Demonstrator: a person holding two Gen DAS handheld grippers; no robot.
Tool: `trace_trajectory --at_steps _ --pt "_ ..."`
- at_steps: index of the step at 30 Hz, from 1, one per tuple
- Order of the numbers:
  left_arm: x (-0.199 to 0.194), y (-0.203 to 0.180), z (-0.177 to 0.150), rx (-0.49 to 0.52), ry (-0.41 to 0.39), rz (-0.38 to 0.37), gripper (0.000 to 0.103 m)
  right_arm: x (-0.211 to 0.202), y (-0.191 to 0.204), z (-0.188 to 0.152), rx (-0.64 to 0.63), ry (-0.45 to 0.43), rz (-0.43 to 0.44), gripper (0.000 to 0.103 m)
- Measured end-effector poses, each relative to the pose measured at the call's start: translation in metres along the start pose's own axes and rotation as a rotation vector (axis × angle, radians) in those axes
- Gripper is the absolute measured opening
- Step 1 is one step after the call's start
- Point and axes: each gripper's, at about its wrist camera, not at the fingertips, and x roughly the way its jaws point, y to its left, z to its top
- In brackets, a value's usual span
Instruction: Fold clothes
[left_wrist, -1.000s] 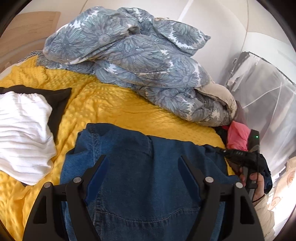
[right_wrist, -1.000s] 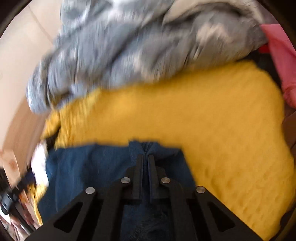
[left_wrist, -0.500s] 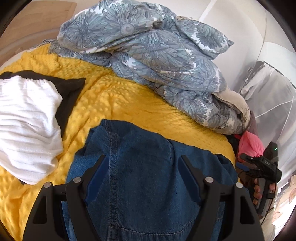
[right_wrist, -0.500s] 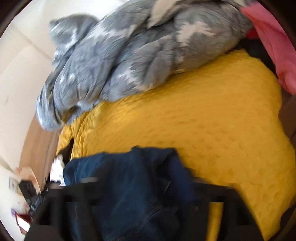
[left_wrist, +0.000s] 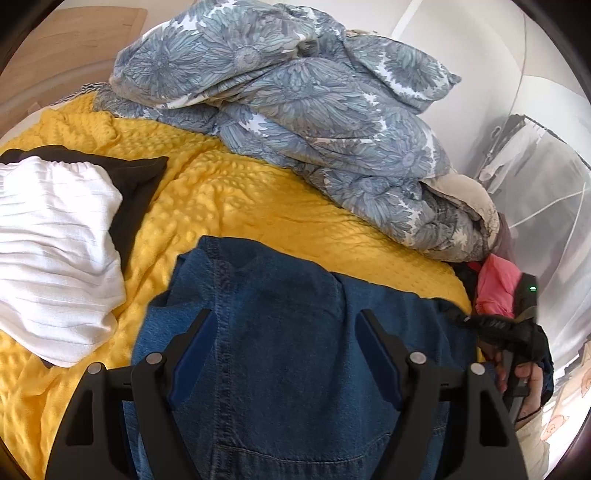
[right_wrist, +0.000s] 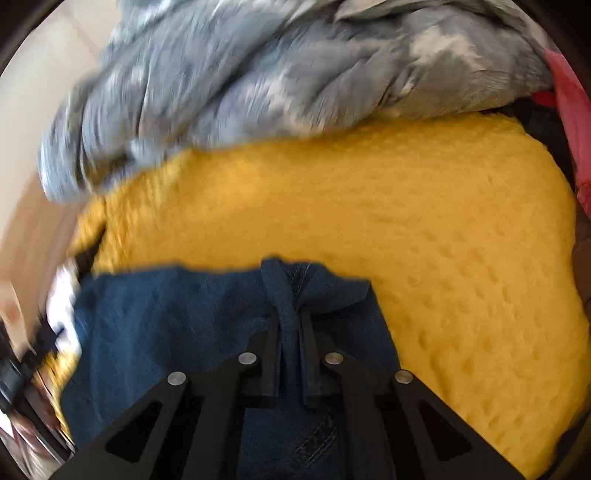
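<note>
1. The denim garment (left_wrist: 295, 354) lies low and centre in the left wrist frame, on the yellow blanket (left_wrist: 229, 206) covering the bed.
2. The right gripper (right_wrist: 291, 325) has its fingers narrow, pinching a bunched denim edge at lower centre of its frame.
3. The left gripper (left_wrist: 284, 354) has its fingers wide, poised over the denim and gripping nothing.
4. Risk: the pinch takes only a thin ridge, so a pull could slip it free.
5. Risk: with 1 side unheld, the fold may drag skewed toward the white garment (left_wrist: 55, 251) at left or the floral duvet (left_wrist: 295, 96) above.
</note>
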Motion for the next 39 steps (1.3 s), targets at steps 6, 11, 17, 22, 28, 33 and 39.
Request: trace_trajectory --at_steps 6,11,17,22,28,33,39 --pt "0.006 0.01 -0.001 -0.02 0.007 0.028 0.079 -0.014 -0.05 0.008 0.244 -0.108 0.162 0.005" --pt "0.005 0.021 0.001 -0.07 -0.01 0.025 0.079 0.013 -0.104 -0.005 0.541 -0.093 0.36 0.005" --pt "0.002 0.03 0.009 -0.092 -0.046 0.066 0.079 0.016 -0.106 -0.006 0.518 -0.09 0.312 0.006" --pt "0.006 0.046 0.027 -0.094 -0.008 0.084 0.079 0.005 -0.085 -0.003 0.389 -0.091 0.117 0.009" --pt "0.029 0.056 0.045 -0.028 0.151 0.049 0.079 -0.027 -0.064 0.006 0.201 -0.031 0.022 0.05" --pt "0.04 0.072 0.04 -0.118 0.186 0.057 0.079 -0.052 -0.07 -0.004 0.17 0.062 -0.024 0.052" --pt "0.0 0.047 0.024 -0.075 0.112 0.078 0.079 -0.095 -0.062 -0.048 0.113 0.109 -0.046 0.054"
